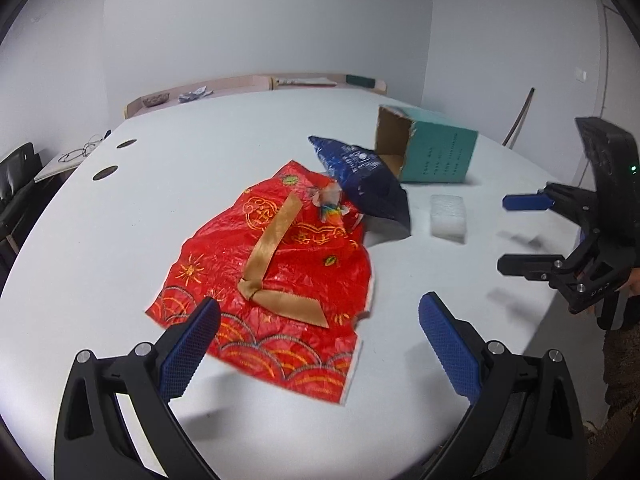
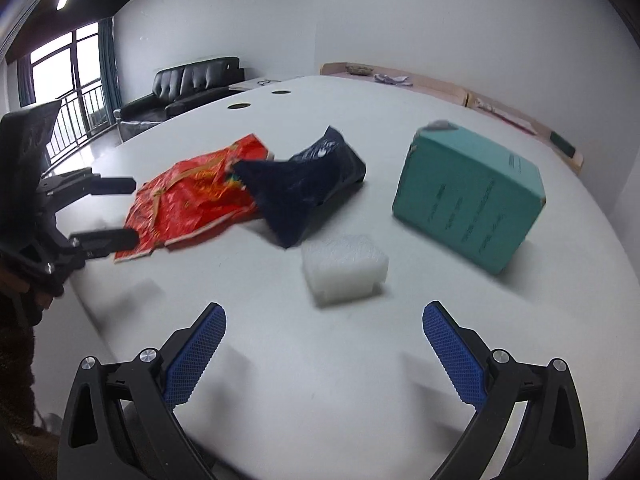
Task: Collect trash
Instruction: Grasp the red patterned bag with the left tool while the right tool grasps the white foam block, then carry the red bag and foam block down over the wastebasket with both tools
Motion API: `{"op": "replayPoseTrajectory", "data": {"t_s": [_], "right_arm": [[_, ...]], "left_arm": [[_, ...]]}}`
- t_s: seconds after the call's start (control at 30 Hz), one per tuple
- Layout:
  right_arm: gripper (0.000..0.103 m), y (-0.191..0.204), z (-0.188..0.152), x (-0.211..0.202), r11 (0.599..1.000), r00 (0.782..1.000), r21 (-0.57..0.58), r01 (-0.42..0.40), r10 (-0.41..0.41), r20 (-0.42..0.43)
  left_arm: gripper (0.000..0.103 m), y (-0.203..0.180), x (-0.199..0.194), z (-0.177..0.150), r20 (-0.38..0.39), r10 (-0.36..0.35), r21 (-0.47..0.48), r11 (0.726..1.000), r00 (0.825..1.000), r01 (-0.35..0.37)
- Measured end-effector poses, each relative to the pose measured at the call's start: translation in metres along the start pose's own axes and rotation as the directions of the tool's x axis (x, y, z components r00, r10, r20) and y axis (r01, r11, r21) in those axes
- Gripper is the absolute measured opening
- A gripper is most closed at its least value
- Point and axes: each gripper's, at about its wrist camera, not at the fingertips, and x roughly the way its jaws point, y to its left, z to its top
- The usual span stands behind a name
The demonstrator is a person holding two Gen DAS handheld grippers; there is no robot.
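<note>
Your left gripper [image 1: 320, 316] is spread wide over the near edge of the red wrapper [image 1: 276, 280], which lies flat at frame centre, long axis running toward the upper right. Your right gripper [image 2: 324, 320] is spread too, empty, just below the clear plastic block [image 2: 344, 270]. The teal box [image 1: 432, 148] lies on its side, mouth toward the dark blue bag [image 1: 364, 184].

Red wrapper [image 1: 280, 276] with gold line motifs and tan ribbon [image 1: 272, 256]; dark navy bag [image 1: 368, 188]; teal box [image 1: 436, 152], brown inside; translucent white block [image 2: 344, 268]; white table [image 1: 160, 208]; blue cross-hatched finger pads [image 2: 196, 360].
</note>
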Motion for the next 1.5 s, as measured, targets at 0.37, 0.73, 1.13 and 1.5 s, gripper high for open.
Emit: {"op": "replayPoseTrajectory", "data": {"t_s": [0.37, 0.73, 1.13, 1.5], "right_arm": [[0.099, -0.016, 0.023, 0.038, 0.995, 0.996, 0.070, -0.070, 0.073, -0.041], [0.055, -0.019, 0.018, 0.046, 0.989, 0.991, 0.106, -0.102, 0.110, -0.078], [0.055, -0.007, -0.016, 0.003, 0.980, 0.986, 0.112, -0.162, 0.164, -0.004], [0.055, 0.003, -0.035, -0.034, 0.981, 0.984, 0.085, -0.174, 0.170, 0.055]], "left_arm": [[0.099, 0.012, 0.029, 0.010, -0.090, 0.054, -0.041, 0.997, 0.994, -0.058], [0.072, -0.001, 0.036, 0.008, -0.116, 0.058, 0.030, 0.998, 0.992, -0.055], [0.005, 0.001, 0.011, -0.001, -0.021, 0.030, -0.076, 0.997, 0.999, -0.031], [0.005, -0.027, -0.045, -0.016, 0.034, 0.034, -0.022, 0.999, 0.999, -0.033]]}}
